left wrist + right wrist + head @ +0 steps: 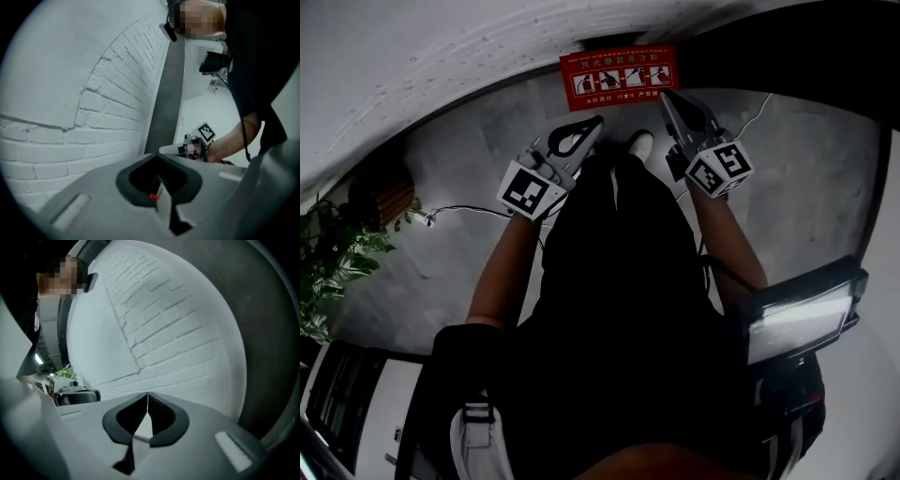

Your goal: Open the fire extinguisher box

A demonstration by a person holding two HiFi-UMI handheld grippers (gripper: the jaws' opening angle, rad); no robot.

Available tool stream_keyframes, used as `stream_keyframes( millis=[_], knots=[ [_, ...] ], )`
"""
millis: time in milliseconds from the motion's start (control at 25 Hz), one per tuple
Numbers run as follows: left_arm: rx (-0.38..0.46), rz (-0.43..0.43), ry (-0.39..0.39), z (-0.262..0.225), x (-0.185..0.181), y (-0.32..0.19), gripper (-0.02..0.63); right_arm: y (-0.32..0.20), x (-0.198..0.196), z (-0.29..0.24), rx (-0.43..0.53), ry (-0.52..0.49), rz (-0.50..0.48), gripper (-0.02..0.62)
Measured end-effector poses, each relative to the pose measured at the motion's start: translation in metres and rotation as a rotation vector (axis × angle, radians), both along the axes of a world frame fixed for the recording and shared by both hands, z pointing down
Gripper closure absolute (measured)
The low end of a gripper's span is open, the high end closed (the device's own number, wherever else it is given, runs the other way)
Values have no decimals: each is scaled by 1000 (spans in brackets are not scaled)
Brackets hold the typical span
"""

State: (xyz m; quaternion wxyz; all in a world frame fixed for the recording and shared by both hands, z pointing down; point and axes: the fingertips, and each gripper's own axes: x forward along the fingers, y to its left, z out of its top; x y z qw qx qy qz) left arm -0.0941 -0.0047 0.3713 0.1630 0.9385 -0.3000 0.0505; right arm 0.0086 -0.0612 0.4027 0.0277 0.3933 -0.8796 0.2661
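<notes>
As box (pixel 619 78) lies ahead, left tongs (pixel 594 123), right tongs (pixel 665 96)

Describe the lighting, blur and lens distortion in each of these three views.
Head view: dim and underexposed, the person's clothes nearly black, only the red sign and a lit panel stand out; edges bend strongly. Left gripper view: brightly lit brick wall with bowed courses, black corners, and the left gripper soft up close. Right gripper view: brick wall equally bright and curved, dark rim at right.

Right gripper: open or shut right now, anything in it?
Shut, empty. In the right gripper view the right gripper has its jaw tips meeting in a thin line, nothing between them; only the white brick wall beyond.
</notes>
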Motion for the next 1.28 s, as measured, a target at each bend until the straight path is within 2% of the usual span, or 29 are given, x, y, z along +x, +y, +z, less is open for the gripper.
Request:
stream_keyframes(
  millis=[120, 240, 400, 520, 640, 800, 1040, 1280],
  knots=[
    [-30, -9, -22, 36, 19, -14, 603, -6, 17, 62, -94, -34, 68, 584],
    [-70, -20, -26, 72, 43, -24, 603, -4, 30, 124, -179, -50, 81, 568],
    [-61, -7, -52, 124, 69, -31, 602, 5, 52, 197, -295, -71, 149, 541],
    [-94, -17, -58, 157, 77, -28, 603, 18, 61, 245, -398, -103, 195, 516],
    [-133, -7, -60, 178, 85, -19, 603, 28, 64, 285, -485, -133, 232, 464],
    [-162, -17, -73, 206, 91, -11, 603, 37, 65, 336, -627, -260, 304, 449],
    [-191, -39, -57, 219, 90, -11, 603, 46, 59, 381, -763, -344, 349, 423],
    [-196, -50, -54, 225, 86, -4, 603, 43, 50, 394, -785, -412, 354, 417]
  ],
)
